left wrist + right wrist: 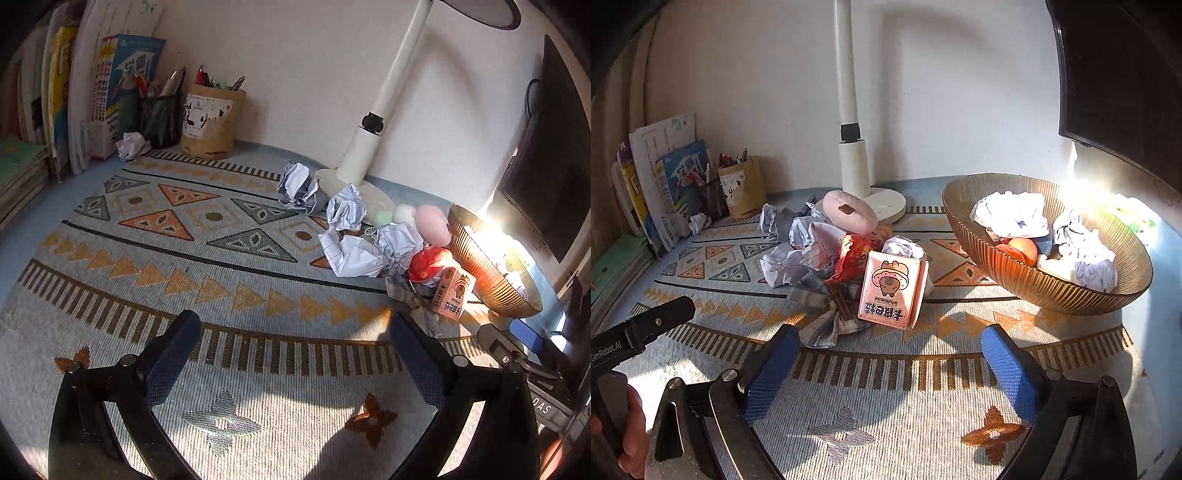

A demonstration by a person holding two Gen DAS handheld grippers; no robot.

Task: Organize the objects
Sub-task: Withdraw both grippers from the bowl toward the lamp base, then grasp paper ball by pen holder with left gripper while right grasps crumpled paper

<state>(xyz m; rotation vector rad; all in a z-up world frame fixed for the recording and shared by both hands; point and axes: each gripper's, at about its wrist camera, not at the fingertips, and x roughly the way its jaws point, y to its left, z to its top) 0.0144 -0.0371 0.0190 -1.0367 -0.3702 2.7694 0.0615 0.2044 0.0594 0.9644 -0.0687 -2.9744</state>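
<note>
- Right wrist view shows the right gripper (886, 363) with its blue pads spread wide and nothing between them, low over the patterned mat (886, 391); the pink capybara carton (892, 291) stands just ahead of it, at the near edge of the clutter pile
- Left of the carton lie crumpled paper balls (798, 254), a red snack wrapper (855, 254) and a checked cloth (822, 317); a pink doughnut plush (849, 210) sits behind it, against the white lamp base (886, 201)
- Right of the carton, well apart, the ribbed amber bowl (1049, 291) already holds paper balls and an orange item; much of the sorting seems left
- Left wrist view: the left gripper (295, 347) is likewise spread and empty, over bare mat left of the carton
- Risks, as I judge them: the carton stands partly on the cloth, so a push from one pad could topple it; paper balls are light and may spring out of a shallow pinch; glare beside the bowl hides its far rim, so a drop could miss
</note>
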